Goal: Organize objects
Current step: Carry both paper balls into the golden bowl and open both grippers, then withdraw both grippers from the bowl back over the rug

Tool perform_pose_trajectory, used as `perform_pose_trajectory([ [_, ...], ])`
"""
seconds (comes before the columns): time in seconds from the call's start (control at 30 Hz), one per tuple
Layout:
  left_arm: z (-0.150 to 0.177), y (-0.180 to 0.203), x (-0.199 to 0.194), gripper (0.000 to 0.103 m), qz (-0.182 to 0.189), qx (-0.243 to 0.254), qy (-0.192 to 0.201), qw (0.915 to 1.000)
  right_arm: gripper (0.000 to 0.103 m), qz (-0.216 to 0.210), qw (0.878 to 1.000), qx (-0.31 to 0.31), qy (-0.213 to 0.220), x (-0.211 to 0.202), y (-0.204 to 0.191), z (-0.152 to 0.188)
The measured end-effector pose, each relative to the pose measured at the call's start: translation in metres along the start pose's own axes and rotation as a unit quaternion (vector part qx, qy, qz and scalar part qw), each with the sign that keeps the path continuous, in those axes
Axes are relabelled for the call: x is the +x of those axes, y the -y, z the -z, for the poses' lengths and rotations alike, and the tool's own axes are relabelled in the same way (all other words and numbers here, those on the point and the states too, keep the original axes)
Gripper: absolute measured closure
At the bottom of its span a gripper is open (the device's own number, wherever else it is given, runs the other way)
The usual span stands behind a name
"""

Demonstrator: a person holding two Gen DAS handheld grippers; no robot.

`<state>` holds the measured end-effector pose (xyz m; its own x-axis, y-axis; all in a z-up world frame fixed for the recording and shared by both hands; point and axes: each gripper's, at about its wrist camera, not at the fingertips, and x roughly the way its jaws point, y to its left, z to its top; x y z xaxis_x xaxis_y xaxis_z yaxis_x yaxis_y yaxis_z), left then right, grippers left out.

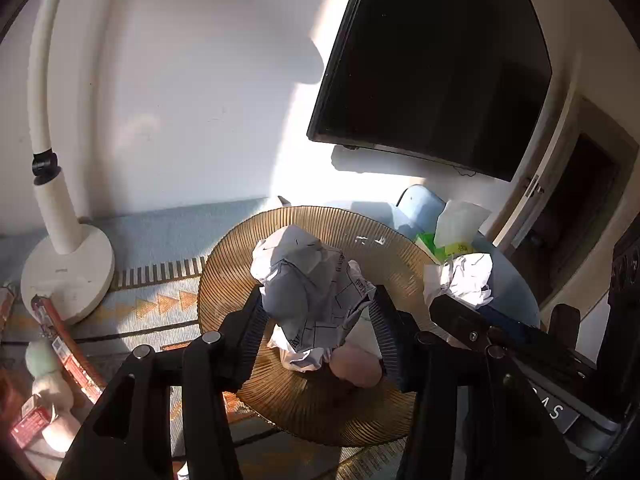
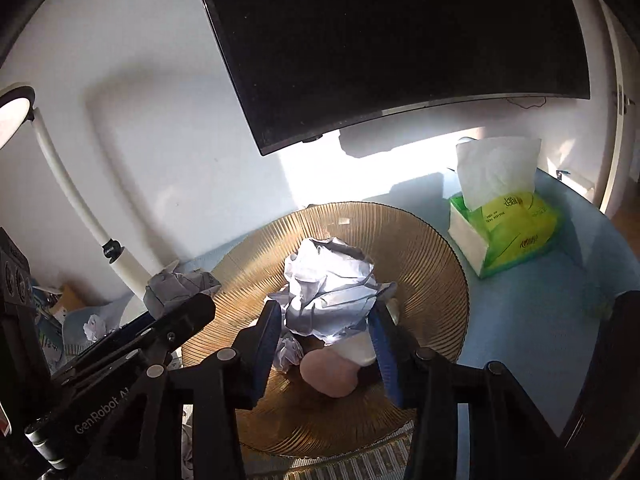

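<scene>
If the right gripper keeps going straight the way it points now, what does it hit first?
Probably the amber ribbed plate, beyond the crumpled paper ball between the right gripper's pads. Depth is unclear; a pinkish round thing lies just below.

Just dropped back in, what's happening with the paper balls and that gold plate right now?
A person works two handheld grippers over the ribbed gold plate. The left gripper is clamped on a crumpled printed paper ball; the right gripper is clamped on a crumpled white paper ball. Both balls hang above the plate, where a pinkish rounded object lies. A green tissue pack stands nearby.
</scene>
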<state>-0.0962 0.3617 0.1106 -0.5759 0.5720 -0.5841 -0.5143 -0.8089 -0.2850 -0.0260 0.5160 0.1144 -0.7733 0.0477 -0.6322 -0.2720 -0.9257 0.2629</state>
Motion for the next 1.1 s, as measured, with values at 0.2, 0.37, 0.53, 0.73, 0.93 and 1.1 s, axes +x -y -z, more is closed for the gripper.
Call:
perform_pose_trajectory([
  [0.2, 0.010, -0.008, 0.000, 0.038, 0.001, 0.004, -0.023, 0.9997, 0.054, -0.013, 1.000, 0.017, -0.002, -0.010, 0.007, 0.007],
  [0.37, 0.009, -0.005, -0.033, 0.033, -0.001, 0.022, -0.001, 0.9998, 0.049, -0.027, 0.999, -0.008, 0.015, -0.040, -0.014, 0.015],
  [0.53, 0.015, -0.014, -0.100, 0.032, -0.004, 0.023, 0.041, 0.9989, 0.028, -0.068, 0.995, -0.052, 0.051, -0.084, -0.055, 0.032],
  [0.73, 0.039, -0.065, -0.197, 0.016, -0.040, -0.019, 0.093, 0.9947, 0.016, -0.126, 0.986, -0.091, 0.052, -0.099, -0.102, 0.071],
  [0.93, 0.093, -0.137, -0.261, 0.001, -0.115, -0.092, 0.117, 0.9822, 0.015, -0.162, 0.982, -0.096, -0.001, -0.066, -0.133, 0.127],
  [1.1, 0.158, -0.180, -0.250, 0.001, -0.146, -0.140, 0.070, 0.9768, 0.015, -0.199, 0.971, -0.122, -0.046, -0.045, -0.160, 0.176],
])
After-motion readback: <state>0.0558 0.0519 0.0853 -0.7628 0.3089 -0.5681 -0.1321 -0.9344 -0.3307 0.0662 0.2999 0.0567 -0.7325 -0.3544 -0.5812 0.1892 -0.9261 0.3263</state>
